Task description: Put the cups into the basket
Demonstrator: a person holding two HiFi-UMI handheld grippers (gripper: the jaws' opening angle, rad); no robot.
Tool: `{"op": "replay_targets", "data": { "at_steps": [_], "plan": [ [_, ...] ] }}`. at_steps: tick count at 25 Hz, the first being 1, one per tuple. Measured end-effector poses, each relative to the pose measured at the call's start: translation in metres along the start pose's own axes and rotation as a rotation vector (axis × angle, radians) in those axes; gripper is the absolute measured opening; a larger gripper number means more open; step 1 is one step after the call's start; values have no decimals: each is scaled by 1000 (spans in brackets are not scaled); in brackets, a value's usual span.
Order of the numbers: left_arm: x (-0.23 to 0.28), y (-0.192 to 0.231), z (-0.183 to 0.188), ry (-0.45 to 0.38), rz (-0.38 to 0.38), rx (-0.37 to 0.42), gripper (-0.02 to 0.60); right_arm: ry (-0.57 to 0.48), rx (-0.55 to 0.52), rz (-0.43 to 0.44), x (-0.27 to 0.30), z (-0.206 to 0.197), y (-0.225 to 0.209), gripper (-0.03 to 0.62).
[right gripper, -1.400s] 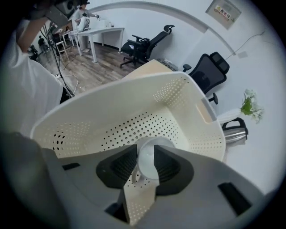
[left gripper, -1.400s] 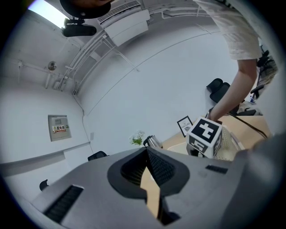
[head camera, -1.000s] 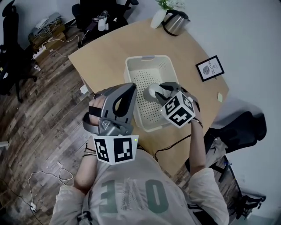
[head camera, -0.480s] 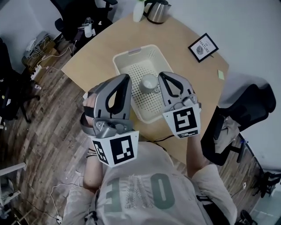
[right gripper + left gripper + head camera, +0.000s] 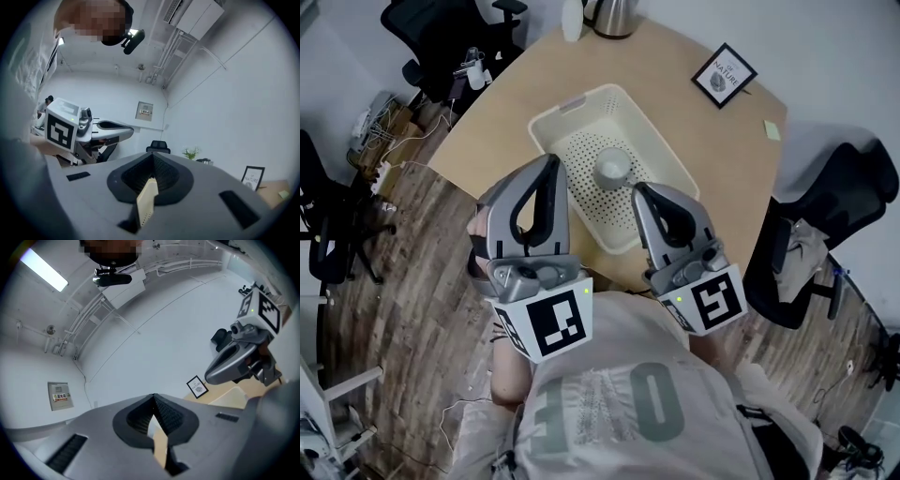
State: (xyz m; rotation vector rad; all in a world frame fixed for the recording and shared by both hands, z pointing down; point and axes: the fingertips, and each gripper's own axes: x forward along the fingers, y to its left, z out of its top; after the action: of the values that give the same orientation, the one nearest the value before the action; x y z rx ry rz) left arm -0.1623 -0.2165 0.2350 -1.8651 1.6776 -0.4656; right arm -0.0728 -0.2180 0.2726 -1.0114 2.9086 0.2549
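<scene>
Grippers side by side, raised in front of the person, tips aimed toward the table. R gripper (image 5: pixel 152 155): jaws pressed together, nothing btwn them. L gripper (image 5: pixel 153 397): jaws likewise closed, empty.

In head view a single pale cup (image 5: pixel 612 169) sits in the basket (image 5: pixel 546 139), on its perforated floor. It lies beyond the tips of both grippers, roughly btwn them and a bit nearer the R one, touching neither.

Basket is cream, rectangular, w/ holes in its floor and walls. It rests on a light wooden table (image 5: pixel 487 131). Past the basket, a framed picture (image 5: pixel 723 75) lies toward the table's right side and a metal kettle (image 5: pixel 611 13) stands at the far edge. Dark office chair (image 5: pixel 839 202) to the right, on wood flooring.
</scene>
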Motion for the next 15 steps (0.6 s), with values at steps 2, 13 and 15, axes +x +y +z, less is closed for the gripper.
{"op": "replay_targets", "data": {
  "at_steps": [2,13,15],
  "plan": [
    [0,2,3,16,-8,19,9,23,15,-11,-1,-12,-3,-2],
    [0,-1,11,14,-7,30,9,63,-8,-33,0,-29,-14,-2],
    [1,-2,11,17,-6,32,9,66,-13,-30,0,-30,-14,-2]
  ]
}}
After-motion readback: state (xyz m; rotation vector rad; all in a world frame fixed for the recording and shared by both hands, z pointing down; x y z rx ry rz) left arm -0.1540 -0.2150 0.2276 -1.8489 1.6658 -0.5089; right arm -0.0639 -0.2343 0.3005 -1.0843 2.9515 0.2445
